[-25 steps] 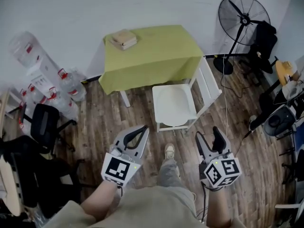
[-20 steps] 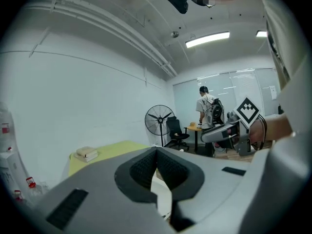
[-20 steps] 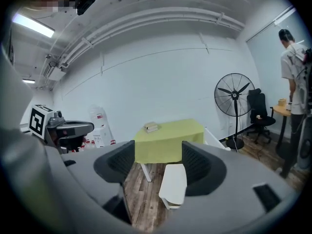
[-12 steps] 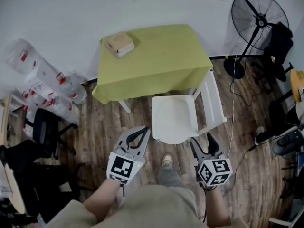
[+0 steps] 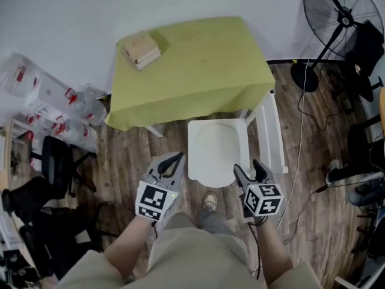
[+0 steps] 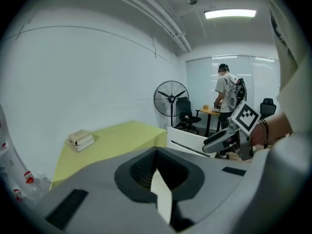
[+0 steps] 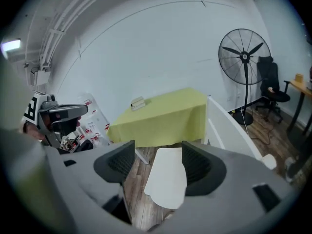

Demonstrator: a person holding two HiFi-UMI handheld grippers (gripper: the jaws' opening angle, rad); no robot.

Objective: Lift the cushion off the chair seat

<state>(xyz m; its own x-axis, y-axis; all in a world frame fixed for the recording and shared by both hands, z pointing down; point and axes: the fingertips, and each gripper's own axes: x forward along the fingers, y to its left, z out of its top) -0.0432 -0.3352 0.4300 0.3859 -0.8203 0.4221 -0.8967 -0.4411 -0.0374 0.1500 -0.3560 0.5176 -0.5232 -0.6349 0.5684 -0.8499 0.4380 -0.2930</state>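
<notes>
Hovering at the front edge of the white chair (image 5: 272,131), the left gripper (image 5: 176,158) has its jaws pressed together, while the right gripper (image 5: 248,167) has its jaws spread and empty. The cushion (image 5: 213,149) lies flat on the chair's seat, ahead of both; a green-clothed table (image 5: 192,59) stands beyond the chair.
</notes>
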